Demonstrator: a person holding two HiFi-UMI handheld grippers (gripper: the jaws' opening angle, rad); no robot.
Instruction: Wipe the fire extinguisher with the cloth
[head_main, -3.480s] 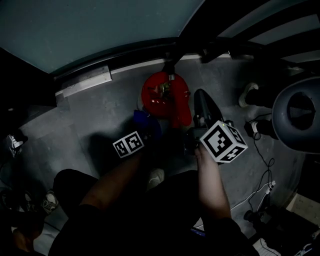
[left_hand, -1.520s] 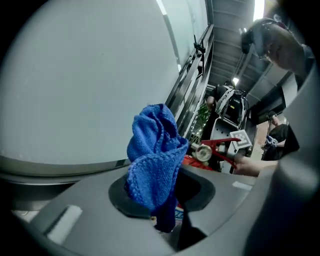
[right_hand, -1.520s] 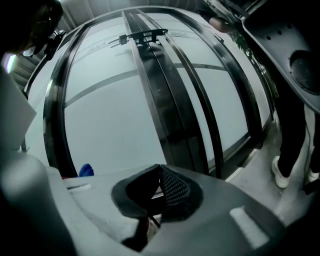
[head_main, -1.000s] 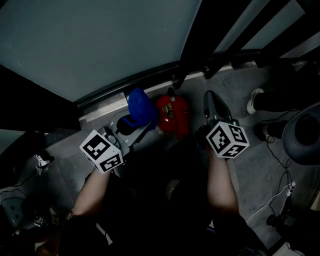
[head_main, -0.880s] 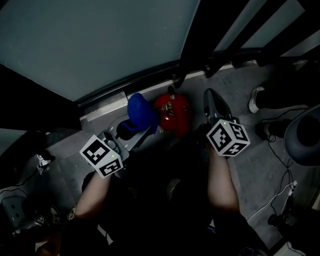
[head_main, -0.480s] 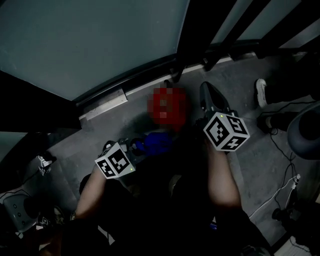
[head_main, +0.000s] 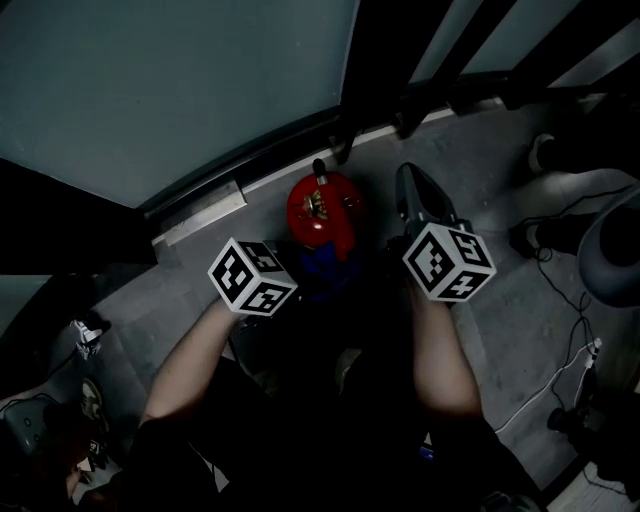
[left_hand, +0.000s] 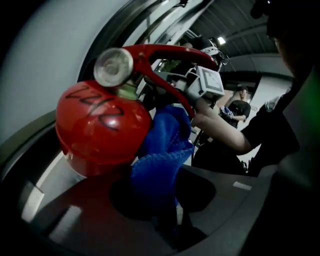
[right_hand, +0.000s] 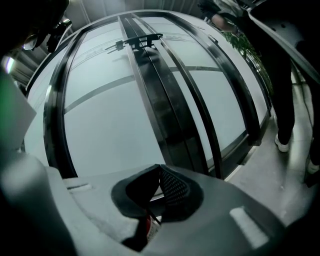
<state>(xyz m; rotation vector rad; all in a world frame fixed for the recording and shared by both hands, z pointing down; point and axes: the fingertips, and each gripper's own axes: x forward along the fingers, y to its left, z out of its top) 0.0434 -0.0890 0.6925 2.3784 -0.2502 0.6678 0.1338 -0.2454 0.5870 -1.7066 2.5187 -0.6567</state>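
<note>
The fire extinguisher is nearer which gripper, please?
Left. The left gripper holds the cloth against the fire extinguisher; the right gripper sits beside it, aimed at the glass.

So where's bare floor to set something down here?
Bare grey floor lies left of the fire extinguisher, below the wall sill, and again right of the right tongs, before the cables. It is crowded round the cloth.

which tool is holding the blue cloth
The left tool: the blue cloth is clamped in its jaws, against the red fire extinguisher. The right tool is shut on nothing, facing the glass wall.
</note>
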